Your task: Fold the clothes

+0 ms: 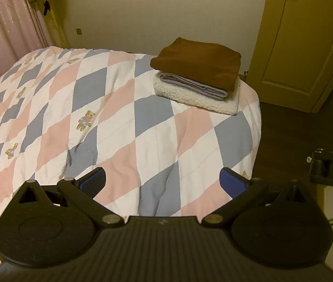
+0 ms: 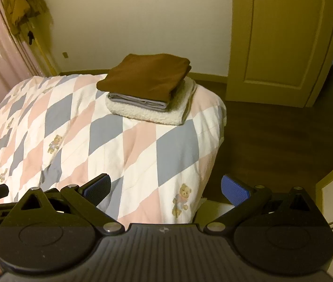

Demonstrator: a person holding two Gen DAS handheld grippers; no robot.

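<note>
Stack of folded clothes [image 1: 197, 75]: smooth brown piece over grey folds over white fleece, lay on bed [image 1: 110, 122] near far corner. Quilt diamond-patterned, bear-printed. Left tool [image 1: 162, 182] wide, empty. Right tool [image 2: 166, 186] wide, empty; its view alone showed hanging jacket [image 2: 17, 4].

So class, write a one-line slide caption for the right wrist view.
Open right claw above a quilted bed, facing three folded clothes stacked at its far corner.

Folded clothes stacked on a bed.
A folded garment [image 1: 197, 62] is lying atop folded sheets [image 1: 194, 85], these resting on a fleece blanket [image 1: 189, 98] at the quilt's [image 1: 119, 122] far corner, a door [image 1: 307, 47] standing behind to the right.
</note>
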